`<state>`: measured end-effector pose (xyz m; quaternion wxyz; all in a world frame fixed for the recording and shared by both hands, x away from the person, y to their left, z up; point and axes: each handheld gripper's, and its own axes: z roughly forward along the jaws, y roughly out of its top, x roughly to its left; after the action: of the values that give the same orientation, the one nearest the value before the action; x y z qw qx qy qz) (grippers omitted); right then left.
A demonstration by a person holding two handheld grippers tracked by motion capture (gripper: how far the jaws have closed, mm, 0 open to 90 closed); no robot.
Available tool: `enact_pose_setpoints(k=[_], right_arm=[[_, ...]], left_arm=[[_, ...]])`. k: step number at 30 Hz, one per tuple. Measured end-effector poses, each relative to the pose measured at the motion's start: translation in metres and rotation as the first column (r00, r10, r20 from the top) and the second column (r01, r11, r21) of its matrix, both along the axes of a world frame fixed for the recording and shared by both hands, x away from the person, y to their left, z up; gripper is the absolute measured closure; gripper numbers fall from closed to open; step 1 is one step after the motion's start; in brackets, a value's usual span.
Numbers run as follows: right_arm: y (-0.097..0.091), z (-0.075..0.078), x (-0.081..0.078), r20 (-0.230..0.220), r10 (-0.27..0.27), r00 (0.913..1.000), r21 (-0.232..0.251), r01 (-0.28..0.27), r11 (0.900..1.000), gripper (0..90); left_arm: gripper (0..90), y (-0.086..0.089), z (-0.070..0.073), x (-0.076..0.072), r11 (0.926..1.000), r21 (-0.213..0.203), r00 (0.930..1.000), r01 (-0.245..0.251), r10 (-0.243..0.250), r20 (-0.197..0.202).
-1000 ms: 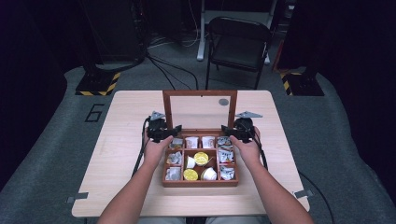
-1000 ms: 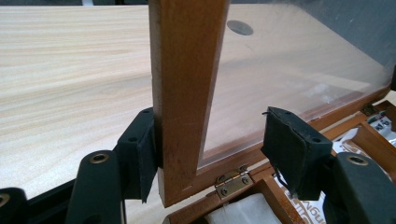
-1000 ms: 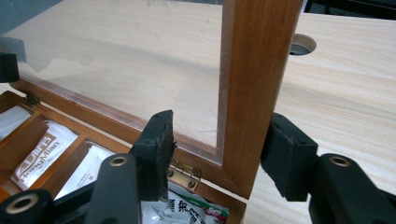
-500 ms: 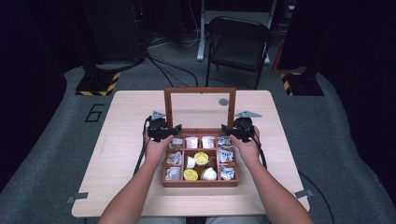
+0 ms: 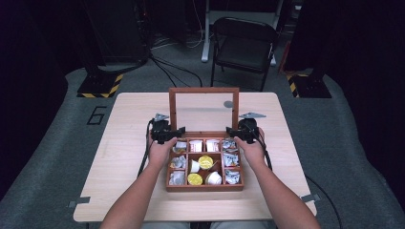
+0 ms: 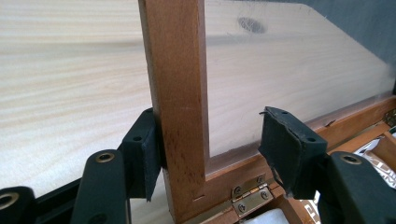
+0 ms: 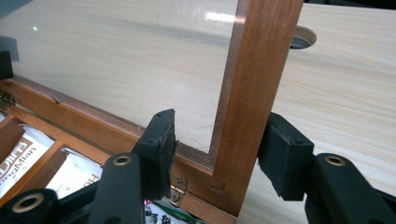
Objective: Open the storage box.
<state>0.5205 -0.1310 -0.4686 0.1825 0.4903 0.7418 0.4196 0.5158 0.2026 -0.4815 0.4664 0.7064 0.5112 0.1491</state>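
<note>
Glass-paned wooden box lid (image 5: pixel 204 110) upright, fully raised. Left hand-held gripper (image 6: pixel 212 154), right hand-held gripper (image 7: pixel 217 154) straddle frame posts, jaws loose, left just narrowed. Closing not begun.

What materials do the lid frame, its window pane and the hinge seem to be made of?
Lid frame: likely reddish-brown stained wood with visible grain, satin finish. Window pane: clear glass or acrylic; the table shows through, faint smudges. Hinge: brass-coloured metal, shiny, with screws.

The upright lid (image 5: pixel 204 110) blocks any reach straight across the box (image 5: pixel 204 187) (its glass pane included). Bare table (image 5: pixel 119 124) lies open left, right and behind that lid.
</note>
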Motion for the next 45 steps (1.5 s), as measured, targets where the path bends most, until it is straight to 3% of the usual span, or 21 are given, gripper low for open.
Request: enact_pose_setpoints(k=[15,21,27,45], right_arm=[[-0.001,-0.001,0.007,-0.047,-0.01,0.9988,0.028,0.011,0.9995,47.9],[-0.003,-0.004,0.009,-0.062,-0.014,0.998,0.043,0.016,0.9989,47.4],[-0.003,-0.005,0.01,-0.085,-0.021,0.9961,0.062,0.027,0.9977,47.3],[-0.002,-0.006,0.013,-0.109,-0.043,0.9931,0.068,0.05,0.9964,45.5]], left_arm=[[41.2,0.003,-0.004,0.005,0.9987,-0.051,0.9993,-0.01,0.008,-0.037],[41.1,0.004,-0.006,0.008,0.9961,-0.082,0.9965,-0.033,0.026,-0.079],[40.7,0.003,-0.003,0.013,0.9971,-0.071,0.9915,-0.03,0.02,-0.129],[39.0,0.003,-0.006,0.016,0.9943,-0.093,0.9865,-0.052,0.037,-0.159]])
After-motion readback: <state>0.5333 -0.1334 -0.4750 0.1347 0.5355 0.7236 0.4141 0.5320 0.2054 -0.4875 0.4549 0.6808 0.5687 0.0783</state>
